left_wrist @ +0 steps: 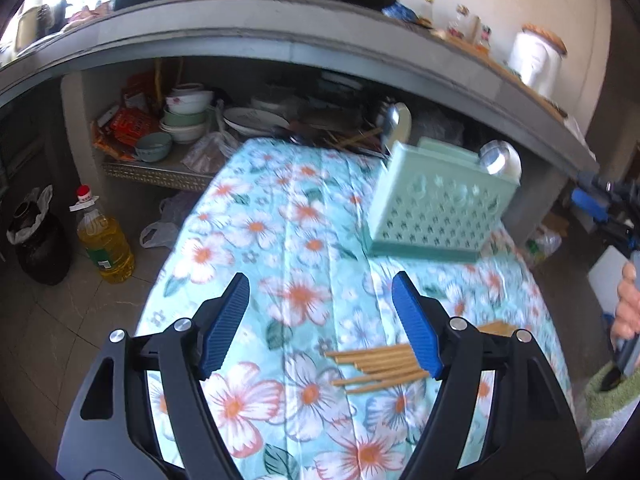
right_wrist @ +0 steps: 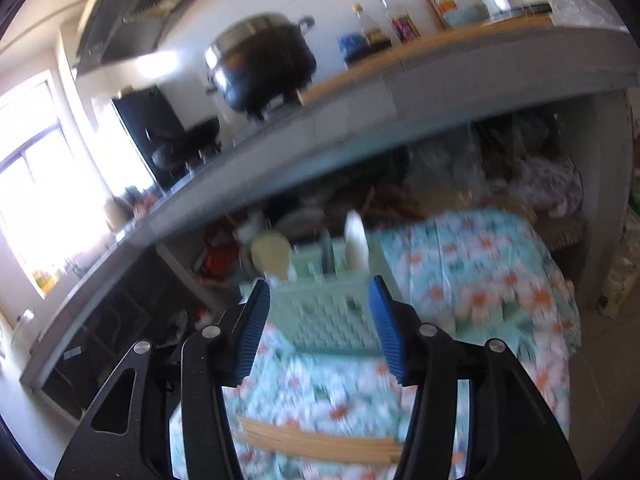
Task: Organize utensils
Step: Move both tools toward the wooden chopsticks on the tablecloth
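A mint green perforated utensil basket (left_wrist: 438,204) stands on the floral tablecloth (left_wrist: 288,240) with two spoons upright in it, one at its left (left_wrist: 394,126) and one at its right (left_wrist: 498,158). Several wooden chopsticks (left_wrist: 376,366) lie on the cloth in front. My left gripper (left_wrist: 320,320) hangs open above the cloth, its right finger over the chopsticks' ends. In the blurred right wrist view my right gripper (right_wrist: 320,324) is open and empty, with the basket (right_wrist: 332,316) ahead of it and the chopsticks (right_wrist: 320,442) below. A spoon (right_wrist: 274,256) sticks out of the basket.
A grey stone counter (left_wrist: 280,40) overhangs the table's far end, with pots and bottles on top. Bowls and plates (left_wrist: 188,116) fill the shelf beneath. An oil bottle (left_wrist: 105,242) and a dark jar (left_wrist: 38,240) stand on the floor at left. A hand (left_wrist: 628,304) shows at right.
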`<state>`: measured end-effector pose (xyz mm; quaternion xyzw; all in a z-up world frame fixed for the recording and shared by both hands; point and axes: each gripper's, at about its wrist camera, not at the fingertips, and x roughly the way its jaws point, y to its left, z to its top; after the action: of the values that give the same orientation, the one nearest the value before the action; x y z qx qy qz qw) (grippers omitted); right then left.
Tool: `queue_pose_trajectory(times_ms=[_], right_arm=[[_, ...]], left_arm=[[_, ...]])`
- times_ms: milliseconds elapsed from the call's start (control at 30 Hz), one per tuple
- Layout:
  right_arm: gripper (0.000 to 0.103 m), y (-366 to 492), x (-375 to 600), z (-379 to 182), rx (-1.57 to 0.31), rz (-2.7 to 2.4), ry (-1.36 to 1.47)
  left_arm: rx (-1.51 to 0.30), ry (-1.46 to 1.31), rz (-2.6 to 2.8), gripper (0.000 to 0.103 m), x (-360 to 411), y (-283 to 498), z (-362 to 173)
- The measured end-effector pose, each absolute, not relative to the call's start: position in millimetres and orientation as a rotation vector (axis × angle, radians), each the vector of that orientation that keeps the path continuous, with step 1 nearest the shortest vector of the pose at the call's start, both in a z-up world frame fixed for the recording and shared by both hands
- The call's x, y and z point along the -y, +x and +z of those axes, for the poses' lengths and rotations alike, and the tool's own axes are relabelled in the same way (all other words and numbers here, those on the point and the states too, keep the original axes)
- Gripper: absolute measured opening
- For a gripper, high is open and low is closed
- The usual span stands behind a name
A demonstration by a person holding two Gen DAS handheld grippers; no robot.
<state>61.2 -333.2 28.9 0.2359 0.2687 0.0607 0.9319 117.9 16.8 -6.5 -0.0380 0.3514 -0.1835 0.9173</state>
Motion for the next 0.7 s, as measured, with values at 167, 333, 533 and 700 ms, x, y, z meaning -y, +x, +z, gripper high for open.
queue_pose_trajectory(times_ms=[167, 333, 533, 700], right_arm=[[0.051, 37.8, 328.8, -39.5, -0.778, 0.03, 0.524], [0.051, 13.5, 325.4, -80.2, -0.867, -0.054, 0.56], [0.051, 8.5, 315.7, -97.7, -0.895, -0.039, 0.634], [0.051, -2.1, 312.1, -108.1, -0.878, -0.016, 0.686]], left_arm=[[-0.746, 0.058, -0.448, 0.07, 19.7, 100.0, -24.3], [-0.749, 0.213, -0.468, 0.07, 58.7, 87.3, -44.6], [-0.745, 0.299, -0.465, 0.07, 84.4, 95.8, -58.9], [-0.758, 0.453, -0.446, 0.07, 103.2, 93.0, -81.5]])
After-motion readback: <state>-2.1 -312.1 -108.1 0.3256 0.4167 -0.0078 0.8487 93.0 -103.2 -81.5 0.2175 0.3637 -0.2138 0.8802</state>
